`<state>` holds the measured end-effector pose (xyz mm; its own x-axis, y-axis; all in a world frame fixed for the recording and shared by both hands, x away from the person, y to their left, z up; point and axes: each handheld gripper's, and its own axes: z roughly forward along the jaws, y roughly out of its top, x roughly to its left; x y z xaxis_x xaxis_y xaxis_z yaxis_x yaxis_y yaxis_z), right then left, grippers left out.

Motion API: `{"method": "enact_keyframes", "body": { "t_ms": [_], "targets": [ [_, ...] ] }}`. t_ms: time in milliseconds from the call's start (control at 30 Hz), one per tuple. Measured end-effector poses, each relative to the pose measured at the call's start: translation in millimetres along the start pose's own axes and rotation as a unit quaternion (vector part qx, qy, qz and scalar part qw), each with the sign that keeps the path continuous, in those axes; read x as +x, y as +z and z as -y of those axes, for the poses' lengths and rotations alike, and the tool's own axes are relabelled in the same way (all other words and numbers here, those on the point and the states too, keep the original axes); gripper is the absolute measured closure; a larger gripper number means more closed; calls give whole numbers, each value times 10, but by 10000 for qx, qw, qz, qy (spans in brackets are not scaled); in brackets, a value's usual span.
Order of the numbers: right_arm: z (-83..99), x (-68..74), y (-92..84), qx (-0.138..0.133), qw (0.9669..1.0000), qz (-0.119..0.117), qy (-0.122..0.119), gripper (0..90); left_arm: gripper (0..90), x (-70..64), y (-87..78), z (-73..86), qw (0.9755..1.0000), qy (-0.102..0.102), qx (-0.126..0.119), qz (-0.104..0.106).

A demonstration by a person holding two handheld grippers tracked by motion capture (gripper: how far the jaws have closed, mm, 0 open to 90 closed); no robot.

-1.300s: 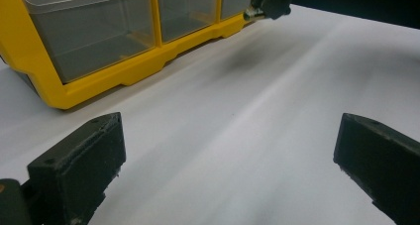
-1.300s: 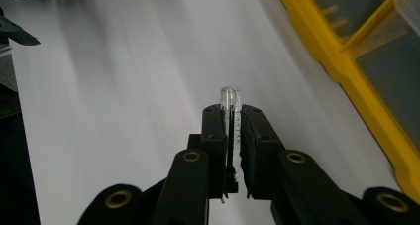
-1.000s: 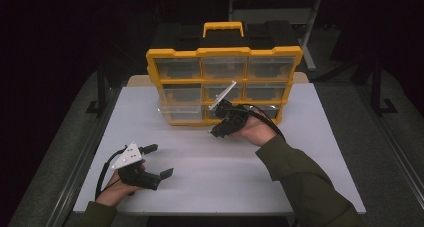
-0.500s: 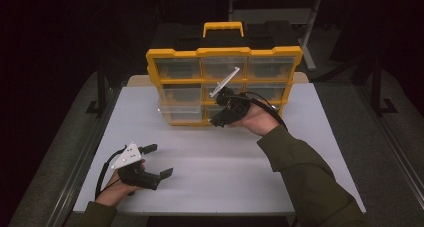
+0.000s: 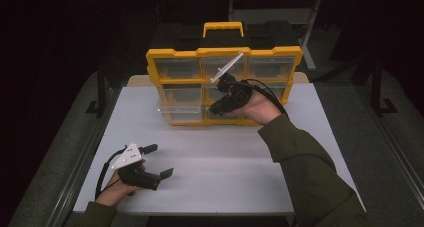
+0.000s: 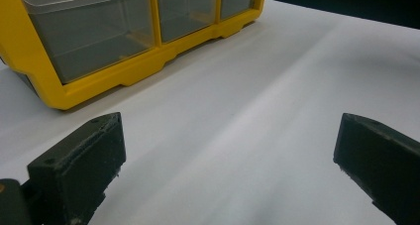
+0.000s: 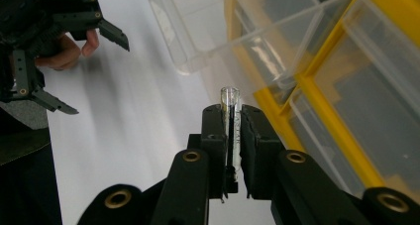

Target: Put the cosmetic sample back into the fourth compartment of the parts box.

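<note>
Test tube (image 7: 230,123) — small clear glass one — sits pinched between the pads of the right hand-held gripper (image 7: 231,136), its open mouth poking out just past the fingertips (image 7: 214,117) in the right gripper view. In the high view that right hand-held gripper (image 5: 226,94) is held up in the air in front of the yellow organizer box (image 5: 175,54), approx. at the middle column of its clear drawers, w/ a white plate on top of it slanting up toward the top row. Box stands upright at the far side of the white table (image 5: 225,157), black handle block w/ yellow grip on top. One clear drawer (image 5: 172,111) in the bottom-left spot is pulled out toward the person; in the right gripper view this drawer (image 7: 208,31) lies just beyond and above the tube's mouth, tube not touching it as far as can be told. Left hand-held gripper (image 5: 159,160) rests low near the table's front-left corner, well apart from the box — jaws spread wide, nothing between them; the left gripper view shows bare table between the two black pads (image 6: 86,160) and the box's lower row off to the upper left. Person's right sleeve comes in from bottom right, dark green.
</note>
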<state>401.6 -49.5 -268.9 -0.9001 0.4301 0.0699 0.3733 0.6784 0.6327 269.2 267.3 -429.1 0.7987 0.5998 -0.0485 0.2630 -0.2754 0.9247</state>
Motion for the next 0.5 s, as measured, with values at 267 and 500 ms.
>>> {"method": "enact_keyframes", "body": {
  "t_ms": [267, 500],
  "targets": [
    [-142, -14, -99, -68, 9999, 77, -82, 806, 0, 1, -2, -3, 10000, 15, 26, -4],
    [-279, 9, -134, -162, 9997, 77, -182, 805, 0, 4, -7, -5, 10000, 27, 37, 0]
  ]
}}
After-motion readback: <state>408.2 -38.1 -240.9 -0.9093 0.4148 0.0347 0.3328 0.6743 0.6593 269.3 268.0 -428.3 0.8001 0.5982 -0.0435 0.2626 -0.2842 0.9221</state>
